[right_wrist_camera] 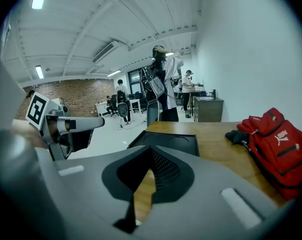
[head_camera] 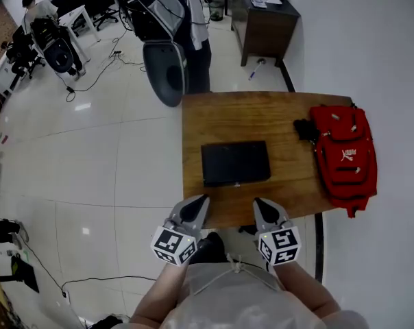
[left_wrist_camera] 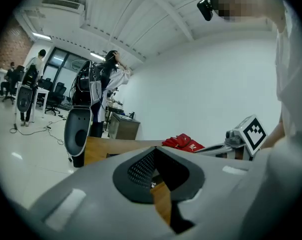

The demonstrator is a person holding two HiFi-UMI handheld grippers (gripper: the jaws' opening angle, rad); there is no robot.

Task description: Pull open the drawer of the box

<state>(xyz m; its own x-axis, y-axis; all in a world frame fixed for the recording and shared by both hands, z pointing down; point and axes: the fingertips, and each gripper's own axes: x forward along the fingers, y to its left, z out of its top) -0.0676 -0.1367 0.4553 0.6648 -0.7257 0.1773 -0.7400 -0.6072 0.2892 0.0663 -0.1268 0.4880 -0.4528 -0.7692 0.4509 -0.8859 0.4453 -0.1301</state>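
Lying flat mid-frame on worktop [head_camera: 262, 115]: box [head_camera: 236, 163], long axis left to right; below, left tool [head_camera: 201, 199], right tool [head_camera: 257, 201], both closed, empty.

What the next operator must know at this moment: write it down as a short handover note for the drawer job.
Left gripper: shut, empty, at the near edge of the table.
Right gripper: shut, empty, at the same edge.
Box: black, flat on the table ahead of both grippers; neither touches it. A red backpack lies at the table's right end.
Done: nothing; no drawer is seen pulled out.
Left: reach the box, grip the drawer, pull it open.
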